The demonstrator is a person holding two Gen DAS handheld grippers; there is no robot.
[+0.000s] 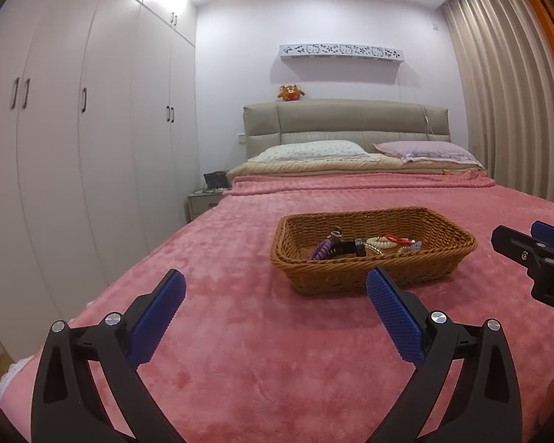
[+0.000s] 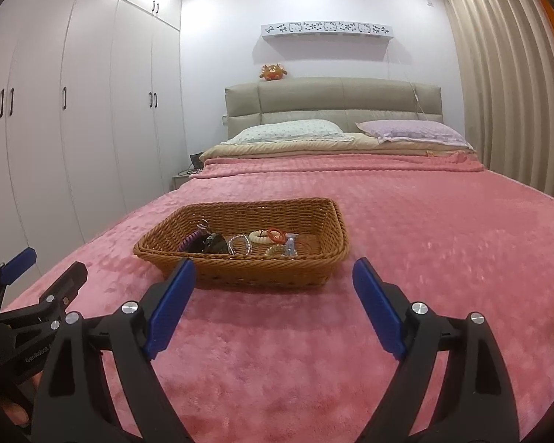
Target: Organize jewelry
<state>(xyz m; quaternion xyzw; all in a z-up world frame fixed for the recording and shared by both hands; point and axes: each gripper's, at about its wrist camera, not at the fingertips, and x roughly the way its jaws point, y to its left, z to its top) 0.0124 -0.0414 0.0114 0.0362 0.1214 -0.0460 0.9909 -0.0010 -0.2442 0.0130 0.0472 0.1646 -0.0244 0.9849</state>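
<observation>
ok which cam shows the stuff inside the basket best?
Right wrist. It looks down into the basket, so the purple coil, bead bracelet and red band lie apart. In the left wrist view the near wall and a blue pad hide part of them.

My pads [image 1: 395,317] blue and textured, basket [image 2: 262,273] brown woven wicker, blanket [image 2: 406,240] pink plush, curtain [image 1: 506,103] beige pleated.

A brown wicker basket [image 2: 325,254] on the pink blanket holds mixed jewelry [image 2: 240,241] in a loose heap.
</observation>
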